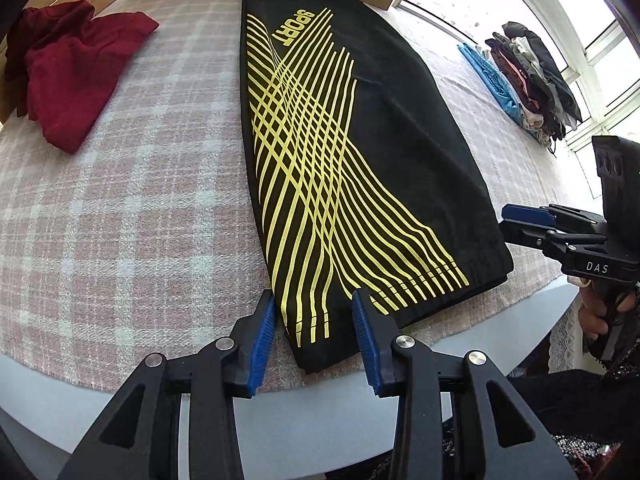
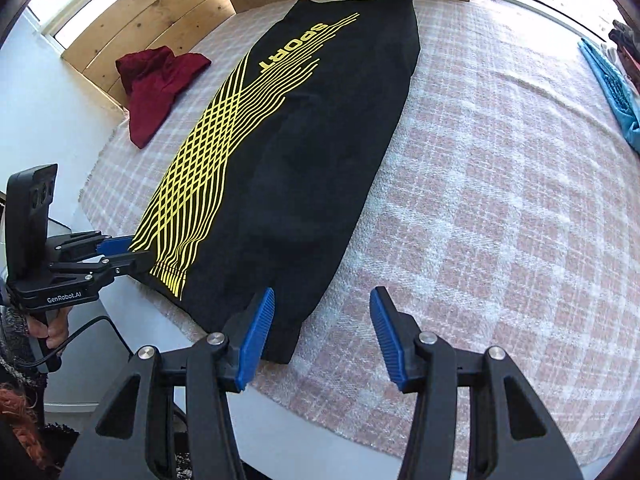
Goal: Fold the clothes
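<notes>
A black garment [image 1: 384,152] with yellow lines and the word SPORT lies flat as a long strip on the pink checked cloth [image 1: 140,200]. My left gripper [image 1: 314,300] stands open over its near hem, a blue pad on either side of the yellow-striped corner, neither pressing it. In the right wrist view the same garment [image 2: 300,184] stretches away from me. My right gripper [image 2: 323,294] is open at the plain black near corner, the left pad above the fabric and the right pad over the cloth. Each gripper shows in the other's view, the left gripper [image 2: 132,252] and the right gripper [image 1: 506,216], both beside the hem.
A crumpled dark red garment [image 1: 76,72] lies at the far left of the cloth. A stack of folded clothes [image 1: 536,80] and a blue garment [image 1: 492,80] sit at the far right by the window. The table's pale edge [image 1: 320,412] runs just under my grippers.
</notes>
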Available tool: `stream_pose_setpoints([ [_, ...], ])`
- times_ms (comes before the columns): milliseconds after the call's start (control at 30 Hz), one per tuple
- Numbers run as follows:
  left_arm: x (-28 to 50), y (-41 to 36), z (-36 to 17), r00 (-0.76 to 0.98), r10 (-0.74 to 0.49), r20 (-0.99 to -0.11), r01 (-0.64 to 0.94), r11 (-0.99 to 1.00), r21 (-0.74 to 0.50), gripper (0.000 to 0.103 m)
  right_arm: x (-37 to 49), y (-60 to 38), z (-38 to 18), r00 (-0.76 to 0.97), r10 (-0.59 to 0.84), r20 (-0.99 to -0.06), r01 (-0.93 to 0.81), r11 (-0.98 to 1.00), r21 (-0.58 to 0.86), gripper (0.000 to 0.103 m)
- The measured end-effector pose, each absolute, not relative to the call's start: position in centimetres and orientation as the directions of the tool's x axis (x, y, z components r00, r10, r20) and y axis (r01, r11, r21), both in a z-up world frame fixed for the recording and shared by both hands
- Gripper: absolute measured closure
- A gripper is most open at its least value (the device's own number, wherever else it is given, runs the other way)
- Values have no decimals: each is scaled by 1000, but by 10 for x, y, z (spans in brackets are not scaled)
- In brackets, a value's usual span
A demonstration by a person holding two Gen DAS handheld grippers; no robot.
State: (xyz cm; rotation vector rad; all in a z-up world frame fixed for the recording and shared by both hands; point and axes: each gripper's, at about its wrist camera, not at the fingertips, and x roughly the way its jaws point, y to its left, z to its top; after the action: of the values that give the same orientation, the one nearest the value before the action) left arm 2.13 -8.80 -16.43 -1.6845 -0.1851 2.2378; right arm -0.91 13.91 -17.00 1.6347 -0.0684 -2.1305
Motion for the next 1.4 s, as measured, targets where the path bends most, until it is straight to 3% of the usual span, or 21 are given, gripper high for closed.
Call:
stream_pose_setpoints([
  [100, 22, -89, -163, -247, 340, -908, -184, -936, -300, 69, 2, 132, -161, -241, -384, -891, 348, -891, 290, 54],
  [200, 23, -92, -162, -241, 352, -904, -185, -932, -313, 70, 21, 111, -152, -222, -401, -889, 502, -828, 248, 54],
  [333, 25, -98, -160, -237, 369, -899, -181, -926, -332, 70, 35, 91, -162, -294, -286, -912, 576, -814, 70, 54],
  [367, 26, -98, -163, -238, 367, -899, -189, -926, -328, 71, 32, 91, -167, -285, -283, -916, 572, -817, 75, 54],
  [467, 28, -97, -162, -240, 356, -903, -214, -927, -309, 73, 23, 101, -178, -245, -310, -919, 550, -825, 132, 76],
  [567, 28, -90, -162, -237, 362, -902, -238, -921, -308, 76, 23, 115, -179, -209, -338, -918, 519, -834, 189, 81],
  [767, 33, -96, -152, -234, 386, -892, -205, -917, -343, 73, 33, 102, -174, -246, -294, -924, 549, -828, 117, 78],
  [900, 34, -83, -159, -208, 328, -921, -250, -929, -274, 69, 29, 111, -177, -233, -330, -915, 515, -840, 172, 84],
  [967, 33, -83, -158, -211, 339, -917, -261, -924, -281, 72, 29, 112, -175, -239, -343, -909, 506, -843, 185, 87],
  [1033, 32, -83, -155, -213, 350, -912, -275, -918, -288, 87, 28, 113, -170, -249, -352, -902, 503, -843, 190, 90],
  [1167, 24, -99, -137, -213, 485, -848, -242, -867, -435, 90, 18, 127, -138, -286, -427, -858, 471, -842, 262, 91],
  [1400, -13, -120, -49, -397, 575, -716, -253, -818, -517, 90, -36, 138, -48, -399, -538, -743, 476, -814, 333, 92],
])
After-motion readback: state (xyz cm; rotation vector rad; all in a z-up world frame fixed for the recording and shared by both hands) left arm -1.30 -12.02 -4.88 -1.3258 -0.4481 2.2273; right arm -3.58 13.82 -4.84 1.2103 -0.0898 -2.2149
